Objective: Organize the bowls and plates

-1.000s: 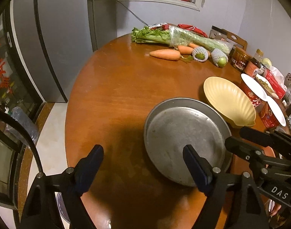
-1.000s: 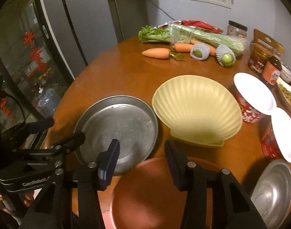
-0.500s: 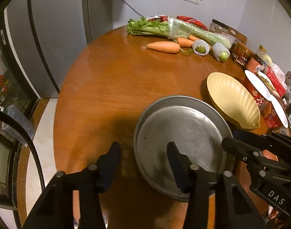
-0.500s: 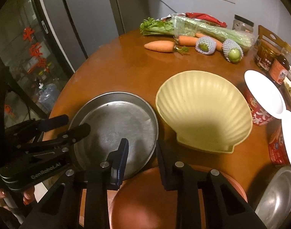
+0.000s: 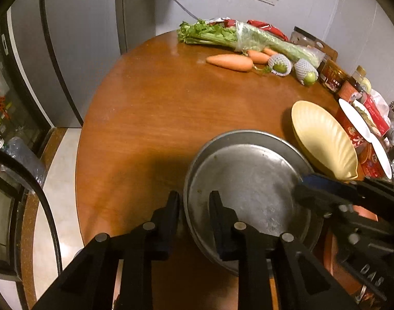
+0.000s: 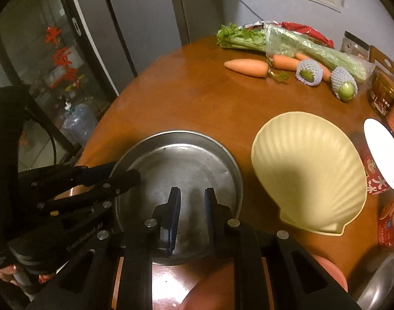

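1. Bench (image 5: pixel 150 118): round, brown wood. The dishes sit on its near side; celery (image 5: pixel 222 35), carrots (image 5: pixel 229 62) and jars are pushed to the far edge.
2. Steel plate (image 5: pixel 248 180): wide, shallow and grey, at the near edge of the bench. It lies just beside the shell dish, and a reddish plate (image 6: pixel 212 292) sits close by on the near side. This looks like the piece being handled.
3. Shell dish (image 6: pixel 307 170): pale yellow and scallop-shaped, flat on the bench, with nothing on it.
4. Left gripper (image 5: pixel 194 214): its fingers straddle the steel plate's left rim, one outside and one over the plate floor. They appear clamped on that rim.
5. Right gripper (image 6: pixel 189 206): in its own view the fingers are drawn close together above the plate's near rim. In the left view they lie across its right edge. They are probably pinching the rim, but the contact point is hidden behind the fingers.
6. Step in hand, as I judge it: a 2-handed pickup of the steel plate, with the grip just made and the lift not yet started.
7. The next move calls for both hands to rise together and keep the plate level. It must clear the shell dish rim before it is stacked or moved.
8. Risk: thin rim, smooth metal, so uneven lifting could let it slip.
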Demonstrator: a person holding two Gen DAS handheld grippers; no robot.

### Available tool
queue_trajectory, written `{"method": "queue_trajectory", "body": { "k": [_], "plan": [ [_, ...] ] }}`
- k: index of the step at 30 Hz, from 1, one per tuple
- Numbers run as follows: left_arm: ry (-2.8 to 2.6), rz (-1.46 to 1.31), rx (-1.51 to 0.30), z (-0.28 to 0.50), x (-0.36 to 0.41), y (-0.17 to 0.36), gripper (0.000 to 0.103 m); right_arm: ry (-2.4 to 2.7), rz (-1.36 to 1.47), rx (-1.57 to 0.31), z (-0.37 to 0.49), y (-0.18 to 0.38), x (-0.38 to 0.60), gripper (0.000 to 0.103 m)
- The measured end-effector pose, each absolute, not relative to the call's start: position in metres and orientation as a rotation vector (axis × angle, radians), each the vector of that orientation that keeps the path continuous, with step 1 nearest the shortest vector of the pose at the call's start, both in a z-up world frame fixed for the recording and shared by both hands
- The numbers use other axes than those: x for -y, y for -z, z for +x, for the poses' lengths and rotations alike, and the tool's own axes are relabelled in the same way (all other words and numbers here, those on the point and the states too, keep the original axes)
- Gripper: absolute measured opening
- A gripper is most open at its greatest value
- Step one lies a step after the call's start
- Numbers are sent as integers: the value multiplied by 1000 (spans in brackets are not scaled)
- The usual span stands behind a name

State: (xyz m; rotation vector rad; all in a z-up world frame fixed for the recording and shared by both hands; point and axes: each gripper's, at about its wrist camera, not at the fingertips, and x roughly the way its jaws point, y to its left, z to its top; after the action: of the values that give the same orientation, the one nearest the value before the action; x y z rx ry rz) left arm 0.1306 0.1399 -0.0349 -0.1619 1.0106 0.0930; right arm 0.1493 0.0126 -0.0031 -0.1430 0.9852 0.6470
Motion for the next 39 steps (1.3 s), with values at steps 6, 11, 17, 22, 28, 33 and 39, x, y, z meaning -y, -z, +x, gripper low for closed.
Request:
{"method": "queue_trajectory", "body": {
  "k": [6,11,17,22,28,33,39],
  "plan": [
    [-108,-149,-1013,134,-141,35,25,-557,-108,-994,154,2,15,22],
    [-104,-148,-1013,136,-140,35,24,-595,-118,-1051,159,14,10,23],
    [-117,-129,-1015,145,-140,36,25,-590,-157,-1032,163,17,-3,22],
    [-114,-125,-1008,151,-139,36,25,-588,-154,-1031,166,19,-2,22],
    [-117,-119,-1003,156,-138,36,25,-584,-135,-1037,173,21,-3,23],
    [-129,-127,-998,158,-143,36,25,-593,-111,-1022,173,16,-1,23],
    [-166,-98,-987,152,-145,31,29,-577,-82,-1014,173,10,7,32]
  ]
}}
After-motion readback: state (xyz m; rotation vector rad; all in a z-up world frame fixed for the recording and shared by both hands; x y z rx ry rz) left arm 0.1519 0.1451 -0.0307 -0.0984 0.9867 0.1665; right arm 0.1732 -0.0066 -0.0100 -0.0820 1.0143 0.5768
